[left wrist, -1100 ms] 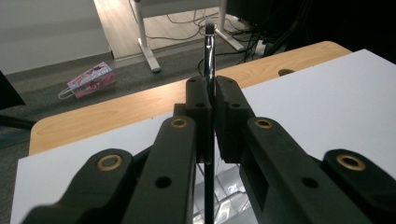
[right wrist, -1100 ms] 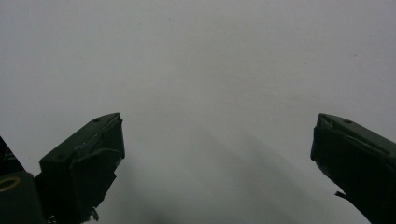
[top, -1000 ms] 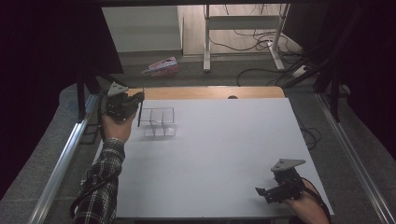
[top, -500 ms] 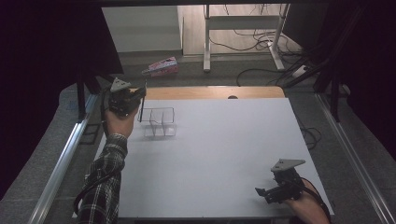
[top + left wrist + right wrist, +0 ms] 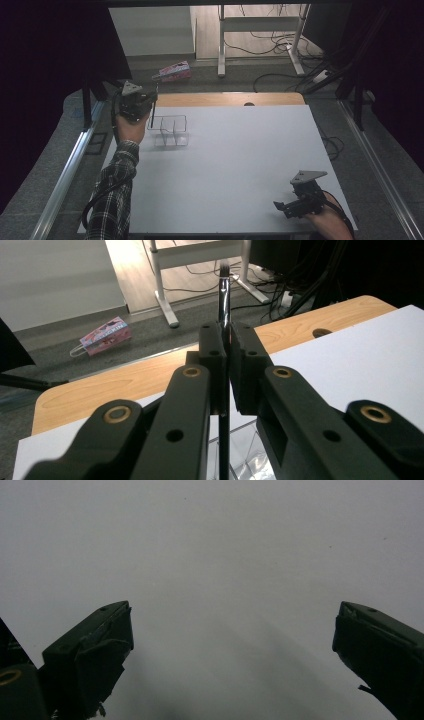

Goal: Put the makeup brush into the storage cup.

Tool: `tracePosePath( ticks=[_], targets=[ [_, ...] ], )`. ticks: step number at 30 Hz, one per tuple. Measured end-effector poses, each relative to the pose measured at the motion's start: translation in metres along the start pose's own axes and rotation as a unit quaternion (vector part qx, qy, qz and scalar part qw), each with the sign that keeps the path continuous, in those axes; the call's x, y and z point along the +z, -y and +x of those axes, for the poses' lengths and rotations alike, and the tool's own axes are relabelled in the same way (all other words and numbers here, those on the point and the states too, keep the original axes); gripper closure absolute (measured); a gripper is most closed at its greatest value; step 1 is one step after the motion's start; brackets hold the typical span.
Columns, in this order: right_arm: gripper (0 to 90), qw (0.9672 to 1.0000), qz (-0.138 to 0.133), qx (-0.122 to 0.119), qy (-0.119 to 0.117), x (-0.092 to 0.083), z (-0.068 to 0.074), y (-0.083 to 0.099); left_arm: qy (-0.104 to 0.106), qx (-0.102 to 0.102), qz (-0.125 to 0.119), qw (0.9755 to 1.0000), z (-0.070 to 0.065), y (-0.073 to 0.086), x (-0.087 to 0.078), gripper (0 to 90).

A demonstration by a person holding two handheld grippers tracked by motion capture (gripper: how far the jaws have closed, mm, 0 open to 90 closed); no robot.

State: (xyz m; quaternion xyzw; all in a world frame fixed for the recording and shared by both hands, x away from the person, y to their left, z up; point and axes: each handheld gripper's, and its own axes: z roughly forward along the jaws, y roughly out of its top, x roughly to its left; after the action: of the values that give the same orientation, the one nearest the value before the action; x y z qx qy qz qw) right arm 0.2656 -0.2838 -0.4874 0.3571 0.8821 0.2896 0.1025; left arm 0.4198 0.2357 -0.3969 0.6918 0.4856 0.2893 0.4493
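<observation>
My left gripper [image 5: 149, 104] [image 5: 226, 347] is shut on a thin black stick with a silvery collar [image 5: 224, 295], held upright. In the high view the stick [image 5: 152, 116] hangs at the far left of the white table, its lower end just left of a clear plastic compartment box [image 5: 168, 131]. The box's clear wall [image 5: 246, 460] shows under the jaws in the left gripper view. My right gripper [image 5: 283, 207] [image 5: 232, 630] rests near the table's front right corner, jaws wide open over bare white surface, nothing between them.
The white table top [image 5: 240, 160] lies over a wooden board [image 5: 225, 99] with a hole [image 5: 320, 332] at its far edge. A pink carton [image 5: 172, 71] lies on the floor beyond, near desk legs and cables [image 5: 280, 50]. Metal rails [image 5: 65, 180] flank the table.
The left hand has shifted slightly toward the far edge with the stick still gripped. The right gripper has stayed in place.
</observation>
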Motion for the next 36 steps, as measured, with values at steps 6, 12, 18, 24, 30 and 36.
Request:
tracePosePath(
  ticks=[6, 12, 18, 24, 30, 36],
  targets=[
    [2.8, 1.0, 0.0, 0.001, 0.001, 0.0, 0.0, 0.001, -0.003, 0.0, 0.001, 1.0, 0.001, 0.001, 0.005, 85.6],
    [2.9, 1.0, 0.001, -0.002, 0.002, -0.001, 0.0, 0.001, -0.006, 0.001, -0.001, 1.0, 0.003, 0.002, 0.007, 85.6],
    [3.0, 1.0, 0.001, -0.002, 0.001, -0.001, 0.0, 0.001, -0.009, 0.0, 0.0, 1.0, 0.003, 0.004, 0.01, 85.6],
    [3.1, 1.0, 0.001, -0.003, 0.0, -0.001, 0.0, 0.001, -0.008, -0.002, 0.0, 1.0, 0.003, 0.007, 0.013, 85.6],
    [3.4, 1.0, 0.002, -0.003, 0.0, 0.0, 0.001, 0.001, -0.008, -0.003, 0.002, 1.0, 0.003, 0.011, 0.016, 85.6],
    [3.6, 1.0, 0.003, -0.002, -0.002, 0.0, 0.001, 0.001, -0.008, -0.007, 0.003, 0.9999, 0.003, 0.016, 0.018, 85.6]
  ],
)
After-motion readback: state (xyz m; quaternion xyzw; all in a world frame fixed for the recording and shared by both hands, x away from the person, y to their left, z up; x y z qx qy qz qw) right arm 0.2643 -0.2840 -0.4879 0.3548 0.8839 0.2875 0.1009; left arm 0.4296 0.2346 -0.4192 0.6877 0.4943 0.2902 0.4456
